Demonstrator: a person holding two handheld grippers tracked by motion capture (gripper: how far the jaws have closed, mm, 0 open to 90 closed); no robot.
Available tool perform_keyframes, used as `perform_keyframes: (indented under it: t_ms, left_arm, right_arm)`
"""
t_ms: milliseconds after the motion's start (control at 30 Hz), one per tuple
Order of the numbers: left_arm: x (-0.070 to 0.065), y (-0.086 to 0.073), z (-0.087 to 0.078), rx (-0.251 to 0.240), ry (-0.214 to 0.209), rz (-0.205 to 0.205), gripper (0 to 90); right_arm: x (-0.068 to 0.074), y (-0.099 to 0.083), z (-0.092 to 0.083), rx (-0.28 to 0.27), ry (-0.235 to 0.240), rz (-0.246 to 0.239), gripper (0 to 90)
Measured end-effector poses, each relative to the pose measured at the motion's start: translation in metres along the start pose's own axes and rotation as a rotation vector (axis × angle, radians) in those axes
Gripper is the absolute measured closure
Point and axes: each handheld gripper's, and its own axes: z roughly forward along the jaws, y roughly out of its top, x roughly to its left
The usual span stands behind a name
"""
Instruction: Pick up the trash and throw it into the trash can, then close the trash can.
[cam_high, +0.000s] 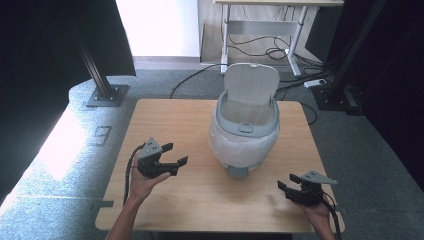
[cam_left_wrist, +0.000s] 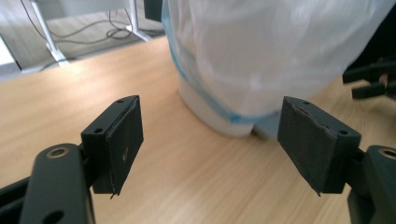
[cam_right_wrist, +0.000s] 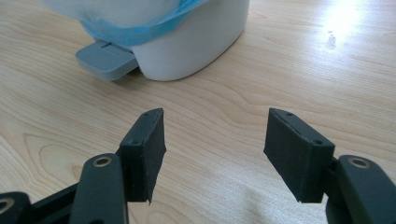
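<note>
A small white pedal bin (cam_high: 245, 135) stands at the middle of the wooden table (cam_high: 165, 120), its grey lid up and a translucent bag liner folded over its rim. The liner (cam_left_wrist: 261, 51) hangs down the bin's side, blue at the hem. Its grey foot pedal (cam_right_wrist: 106, 59) juts out at the front. My left gripper (cam_high: 175, 154) hovers open left of the bin, pointing toward it, nothing between its jaws. My right gripper (cam_high: 289, 181) rests open near the table's front right corner, empty, aimed at the bin's base (cam_right_wrist: 196, 42).
A white desk (cam_high: 260, 20) with cables on the floor stands beyond the table. Black frame posts (cam_high: 100, 75) flank the table at left and right. Bare tabletop lies between the grippers in front of the bin.
</note>
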Motion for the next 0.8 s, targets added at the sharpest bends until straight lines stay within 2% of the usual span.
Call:
perform_keyframes:
  t_ms: [100, 233, 400, 567, 667, 800]
  left_arm:
    - [0.000, -0.015, 0.002, 0.034, 0.001, 0.004, 22.3]
    - [0.000, -0.024, 0.006, 0.063, -0.004, 0.003, 22.3]
    - [0.000, -0.026, 0.009, 0.065, -0.011, -0.006, 22.4]
    - [-0.002, -0.029, 0.013, 0.080, -0.017, -0.007, 22.4]
    - [-0.002, -0.030, 0.014, 0.081, -0.019, -0.011, 22.5]
    - [-0.002, -0.033, 0.013, 0.086, -0.021, -0.015, 22.8]
  right_arm:
    - [0.000, 0.001, 0.001, 0.003, -0.004, 0.001, 37.7]
    - [-0.002, 0.007, -0.001, -0.021, -0.010, 0.007, 37.5]
    - [-0.007, 0.016, -0.010, -0.068, 0.001, 0.034, 36.9]
    - [-0.008, 0.030, -0.021, -0.103, 0.000, 0.014, 35.2]
    - [-0.009, 0.040, -0.028, -0.131, 0.015, 0.012, 34.2]
    - [-0.014, 0.054, -0.033, -0.166, 0.040, 0.034, 33.0]
